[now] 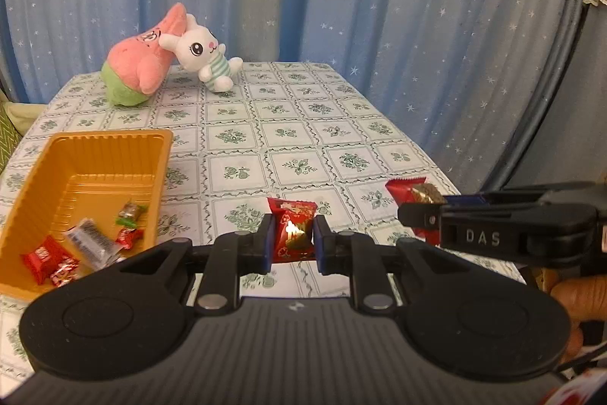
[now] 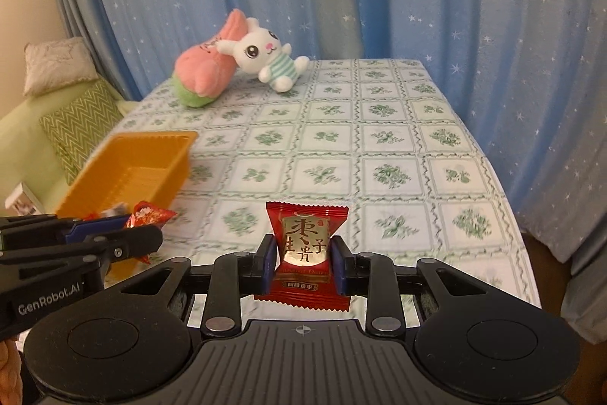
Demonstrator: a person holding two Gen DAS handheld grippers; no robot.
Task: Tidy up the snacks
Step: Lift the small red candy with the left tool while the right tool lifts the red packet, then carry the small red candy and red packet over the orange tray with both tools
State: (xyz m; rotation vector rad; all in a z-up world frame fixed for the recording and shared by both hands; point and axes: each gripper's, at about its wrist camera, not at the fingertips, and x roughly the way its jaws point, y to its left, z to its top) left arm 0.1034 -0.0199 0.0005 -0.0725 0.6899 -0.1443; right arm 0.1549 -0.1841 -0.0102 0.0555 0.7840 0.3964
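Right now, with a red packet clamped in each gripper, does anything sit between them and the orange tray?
Nothing visible does. The left gripper holds one red packet, the right gripper another red packet. The orange tray lies open to their left, only bare tablecloth between. The plush toys lie far back.

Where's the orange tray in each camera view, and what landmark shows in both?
Left wrist view: the orange tray sits at the left edge, holding several wrapped snacks.
Right wrist view: the orange tray is lower left, its near end hidden behind the left tool.
Shared landmark: the white bunny plush at the table's far end.
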